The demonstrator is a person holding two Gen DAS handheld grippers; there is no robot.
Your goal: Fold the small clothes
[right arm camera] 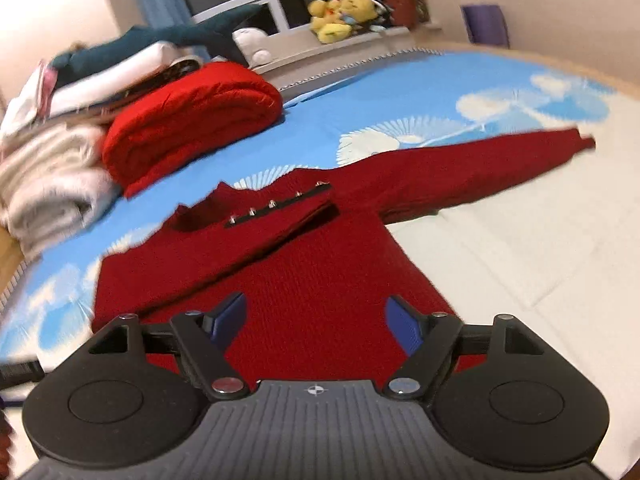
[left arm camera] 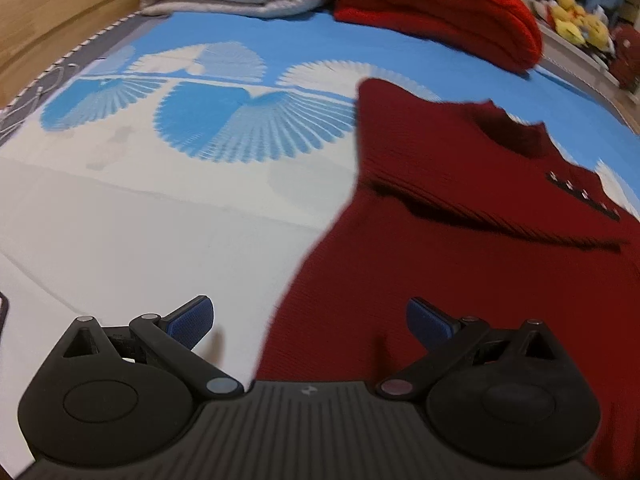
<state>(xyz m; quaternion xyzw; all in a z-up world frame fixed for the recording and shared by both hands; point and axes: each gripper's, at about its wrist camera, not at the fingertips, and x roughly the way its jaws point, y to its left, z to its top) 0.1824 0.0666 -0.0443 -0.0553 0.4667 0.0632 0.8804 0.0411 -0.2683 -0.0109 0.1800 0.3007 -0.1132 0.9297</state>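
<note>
1. Left wrist view: your left gripper (left arm camera: pixel 310 320) hangs with its jaws spread wide and nothing between the blue pads (left arm camera: pixel 192 320). One pad sits over the bedsheet (left arm camera: pixel 140 220), the other over the dark red sweater (left arm camera: pixel 460 260).
2. That sweater fills the view from 12 to 5 o'clock of the gripper, lying flat on the sheet, neck opening toward 1 o'clock with a row of metal studs (left arm camera: pixel 584 194) beside it.
3. Right wrist view: your right gripper (right arm camera: pixel 316 320) is also parted, empty, above the sweater's (right arm camera: pixel 320 280) body.
4. One sleeve (right arm camera: pixel 480 168) stretches out toward 2 o'clock; the other sleeve (right arm camera: pixel 224 252) lies folded across the chest.
5. At 10 o'clock, well apart from the sweater, a folded bright red knit (right arm camera: pixel 192 116) rests beside a folded pale blanket (right arm camera: pixel 52 176).
6. Yellow plush toys (right arm camera: pixel 336 16) sit on the window ledge at 12 o'clock.
</note>
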